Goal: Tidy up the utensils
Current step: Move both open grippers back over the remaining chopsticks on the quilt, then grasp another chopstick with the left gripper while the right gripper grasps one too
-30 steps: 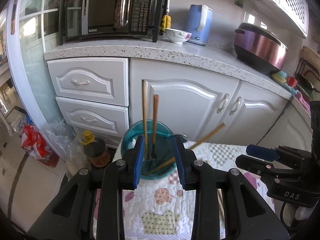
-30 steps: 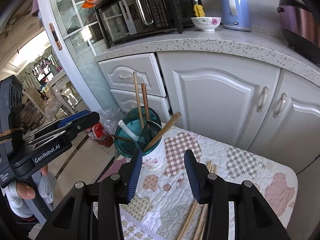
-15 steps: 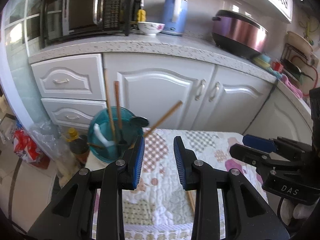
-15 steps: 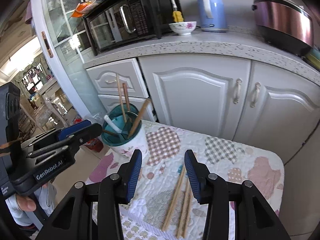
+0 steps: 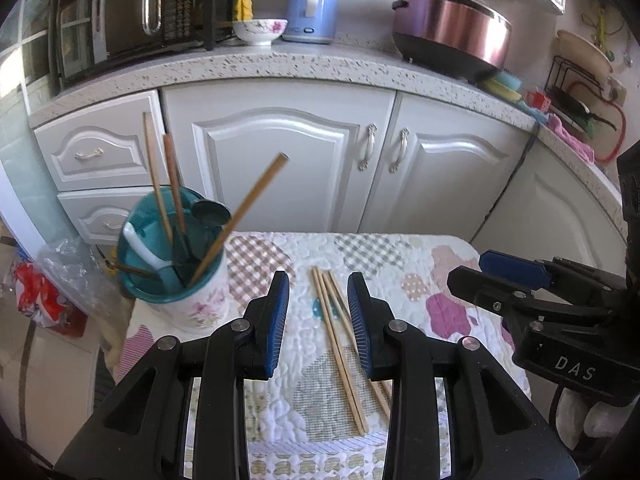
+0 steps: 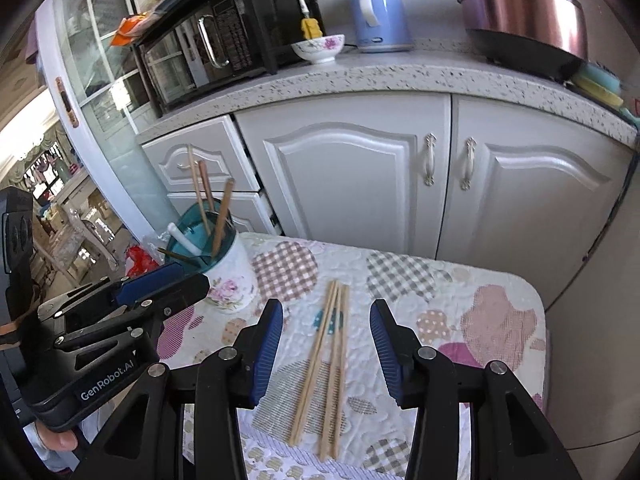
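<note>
Several loose chopsticks (image 5: 338,340) are lying on the quilted surface (image 5: 400,248), framed by the left gripper (image 5: 318,312), its fingers apart and empty; the utensil cup (image 5: 180,280) is standing near, already holding sticks and spoons

Seen from the right gripper (image 6: 326,344), fingers likewise apart and empty, nothing is blocking the chopsticks (image 6: 326,360); the left gripper (image 6: 132,300) is crowding the cup (image 6: 228,280)

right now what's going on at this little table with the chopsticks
A person holds a claw in each hand over a quilted table. Both the left claw and right claw are open and empty, aimed at loose chopsticks lying on the cloth. A holder at the table's corner already has several utensils standing in it. Nothing is gripped yet.
</note>
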`<state>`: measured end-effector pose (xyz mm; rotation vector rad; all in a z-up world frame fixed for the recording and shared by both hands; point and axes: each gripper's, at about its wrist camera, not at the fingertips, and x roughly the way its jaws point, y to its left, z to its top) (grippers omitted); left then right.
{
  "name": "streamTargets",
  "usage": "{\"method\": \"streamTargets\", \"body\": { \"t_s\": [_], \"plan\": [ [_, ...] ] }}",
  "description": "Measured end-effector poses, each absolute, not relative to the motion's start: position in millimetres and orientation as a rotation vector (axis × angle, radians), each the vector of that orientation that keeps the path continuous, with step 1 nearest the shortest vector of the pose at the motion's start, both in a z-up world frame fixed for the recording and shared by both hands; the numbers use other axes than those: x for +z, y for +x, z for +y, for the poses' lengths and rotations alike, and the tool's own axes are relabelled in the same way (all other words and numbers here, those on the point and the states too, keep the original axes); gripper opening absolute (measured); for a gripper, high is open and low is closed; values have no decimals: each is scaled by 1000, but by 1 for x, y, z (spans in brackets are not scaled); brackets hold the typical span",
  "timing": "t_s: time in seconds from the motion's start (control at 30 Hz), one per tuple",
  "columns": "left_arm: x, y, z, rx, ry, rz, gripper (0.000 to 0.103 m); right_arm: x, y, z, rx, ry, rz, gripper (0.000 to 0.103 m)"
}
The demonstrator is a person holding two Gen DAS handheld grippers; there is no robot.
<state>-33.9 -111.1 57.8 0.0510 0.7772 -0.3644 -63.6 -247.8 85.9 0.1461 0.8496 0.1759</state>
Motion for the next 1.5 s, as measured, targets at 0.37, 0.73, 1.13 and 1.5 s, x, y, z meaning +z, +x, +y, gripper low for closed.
{"method": "streamTargets", "body": {
  "t_s": [0.37, 0.73, 1.13, 1.5],
  "plan": [
    [22, -23, -122, -377, 65, 862, 30, 44, -54, -266, 160, 186, 945, 45],
    [-38, 3, -92, -340, 36, 1028, 30, -48, -13, -264, 190, 209, 1152, 45],
    [-71, 31, -111, -426, -22, 1137, 30, -86, 19, -251, 132, 20, 1236, 25],
    [-104, 54, -142, -483, 35, 1192, 29, -84, 5, -288, 134, 138, 1248, 26]
  ]
}}
